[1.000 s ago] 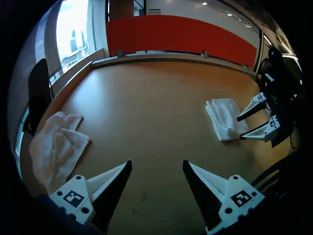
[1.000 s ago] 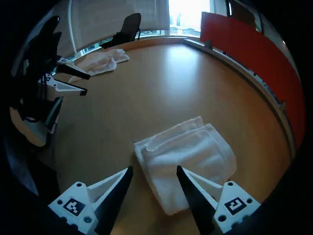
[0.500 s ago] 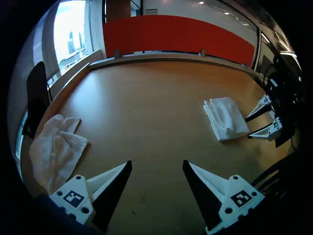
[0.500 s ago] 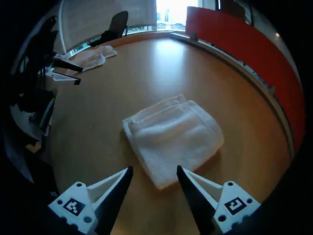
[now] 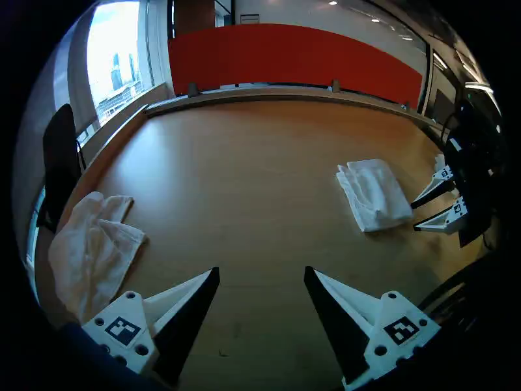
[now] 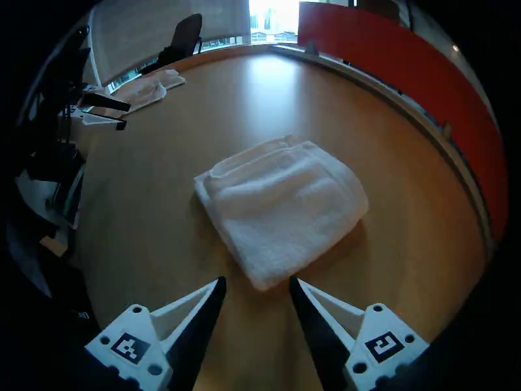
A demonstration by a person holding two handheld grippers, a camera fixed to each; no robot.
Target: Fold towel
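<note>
Right gripper (image 6: 256,280): claw spread and empty, tips just short of the folded towel (image 6: 283,202), which lies flat on the wooden table (image 6: 404,215) and looks like a finished fold. Left gripper (image 5: 260,268): likewise spread and empty, well apart from the folded towel. Crumpled towel (image 5: 91,251): farthest from the folded towel, at the table edge, probably awaiting folding.

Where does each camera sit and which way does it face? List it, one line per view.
Left gripper view: rides the left gripper, facing across the table toward the red partition; its own open fingers show below.
Right gripper view: rides the right gripper, aimed down at the folded towel; own fingers below.
Shared: folded towel, crumpled towel, each other's gripper.
</note>
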